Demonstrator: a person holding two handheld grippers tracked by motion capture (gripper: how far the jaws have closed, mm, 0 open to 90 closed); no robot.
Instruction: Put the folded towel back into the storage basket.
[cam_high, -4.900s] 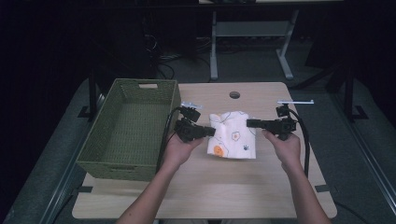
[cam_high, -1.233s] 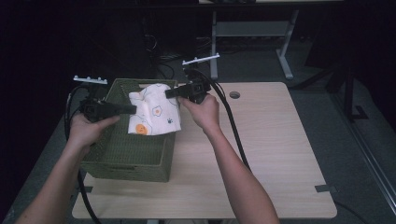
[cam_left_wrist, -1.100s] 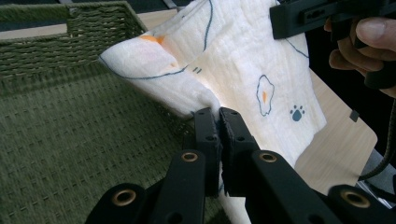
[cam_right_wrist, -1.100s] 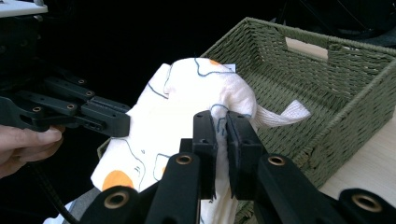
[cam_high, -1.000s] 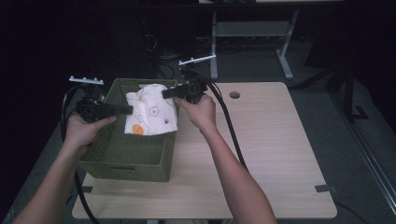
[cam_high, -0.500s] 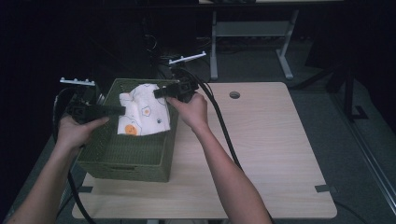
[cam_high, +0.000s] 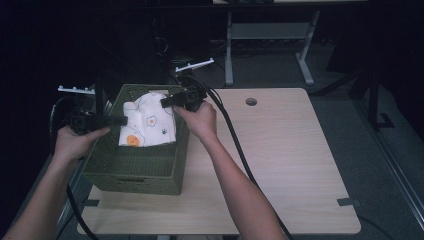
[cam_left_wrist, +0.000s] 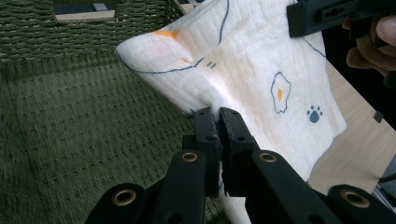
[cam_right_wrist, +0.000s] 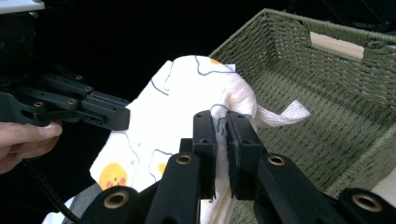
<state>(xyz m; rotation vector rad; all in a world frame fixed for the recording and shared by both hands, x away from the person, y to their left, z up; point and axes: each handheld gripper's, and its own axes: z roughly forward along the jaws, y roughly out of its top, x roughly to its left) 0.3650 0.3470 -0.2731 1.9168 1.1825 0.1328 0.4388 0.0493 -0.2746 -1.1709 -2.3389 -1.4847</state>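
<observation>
the left tongs (cam_left_wrist: 219, 116) pinch one edge of a white cloth (cam_high: 148, 120) with egg and paw pictures. the right tongs (cam_right_wrist: 220, 122) pinch the other edge. the cloth hangs between them, over the green woven basket (cam_high: 135, 167) on the wooden counter (cam_high: 290, 165).

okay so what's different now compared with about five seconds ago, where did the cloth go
Both grippers, left gripper and right gripper, carried the printed cloth leftward off the tabletop and over the green basket, where it hangs partly inside. Both remain shut on it. The basket hasn't moved.
</observation>
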